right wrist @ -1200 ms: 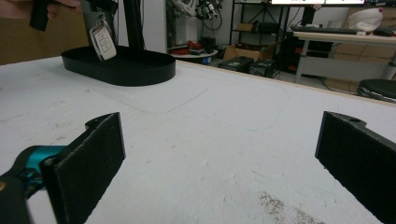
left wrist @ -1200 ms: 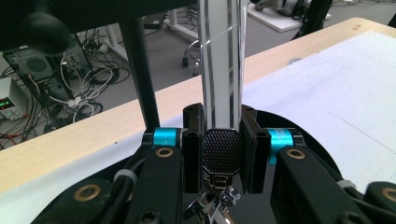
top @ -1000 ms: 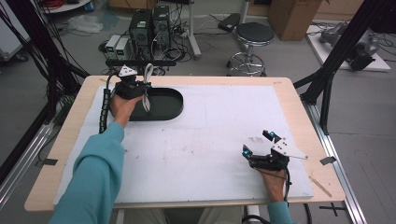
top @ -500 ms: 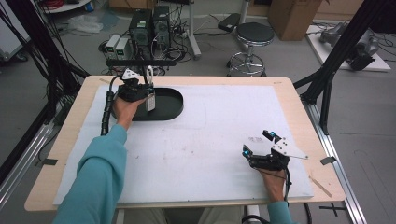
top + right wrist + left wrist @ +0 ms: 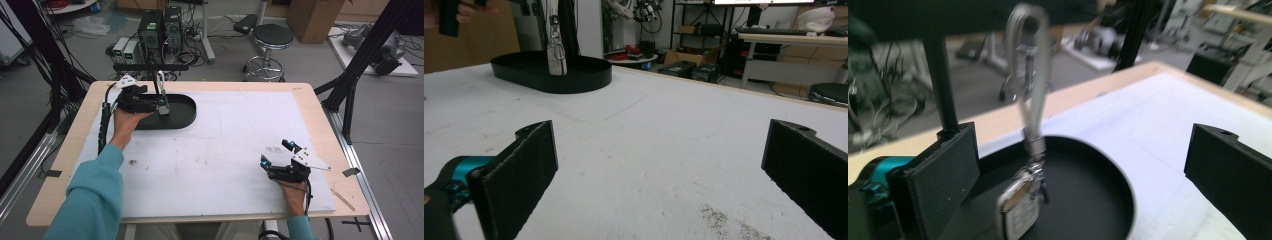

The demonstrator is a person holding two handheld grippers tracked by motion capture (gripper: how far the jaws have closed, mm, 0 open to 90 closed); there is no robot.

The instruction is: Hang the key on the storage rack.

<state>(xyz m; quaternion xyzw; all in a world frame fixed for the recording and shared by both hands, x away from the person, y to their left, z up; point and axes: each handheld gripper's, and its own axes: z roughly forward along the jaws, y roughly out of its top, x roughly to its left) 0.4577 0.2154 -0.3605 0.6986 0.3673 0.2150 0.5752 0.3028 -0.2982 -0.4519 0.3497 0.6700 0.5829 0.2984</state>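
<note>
Your left gripper (image 5: 1083,165) has its jaws wide, with the key fob (image 5: 1020,210) hanging from its strap (image 5: 1030,75) at lower centre, over the tray (image 5: 1108,185). It looks light, rigid and swingy; take the metal clip. Your right gripper (image 5: 659,165) rests jaws wide, empty.

A black oval plastic tray (image 5: 186,116) sits on the far left of the white-covered wooden table (image 5: 225,150). A silver key fob on a grey strap loop (image 5: 163,106) hangs over it. The right gripper (image 5: 278,158) rests near right.

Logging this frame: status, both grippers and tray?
Left gripper open over black oval tray. Silver key fob with strap upright in tray. Right gripper open, idle.
</note>
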